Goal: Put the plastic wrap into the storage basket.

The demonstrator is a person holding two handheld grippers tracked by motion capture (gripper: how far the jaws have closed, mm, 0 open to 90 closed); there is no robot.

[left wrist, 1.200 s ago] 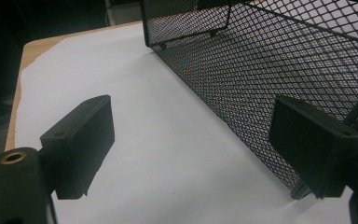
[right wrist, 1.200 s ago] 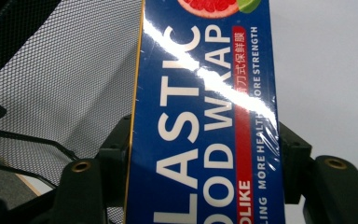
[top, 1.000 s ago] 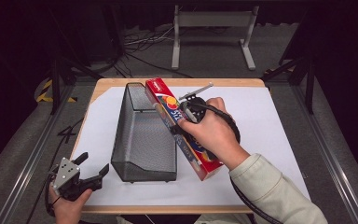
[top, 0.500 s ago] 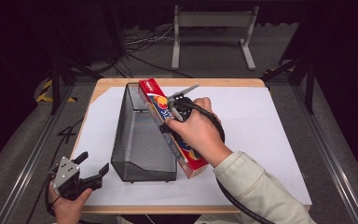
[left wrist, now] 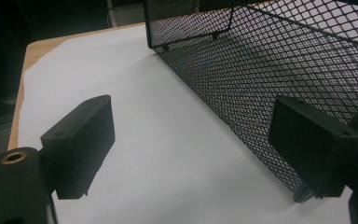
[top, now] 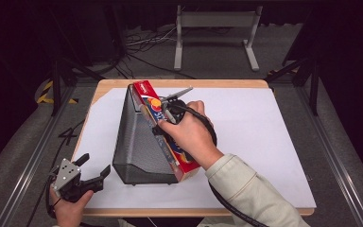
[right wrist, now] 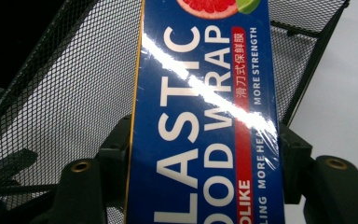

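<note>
The left tool (top: 92,173) rested at the desk's (top: 264,142) near corner, its jaws wide apart and empty, the mesh basket (top: 139,146) just beyond. The right tool (top: 163,112) clamped the plastic wrap box (top: 158,130), tilted over that basket's right rim.
</note>
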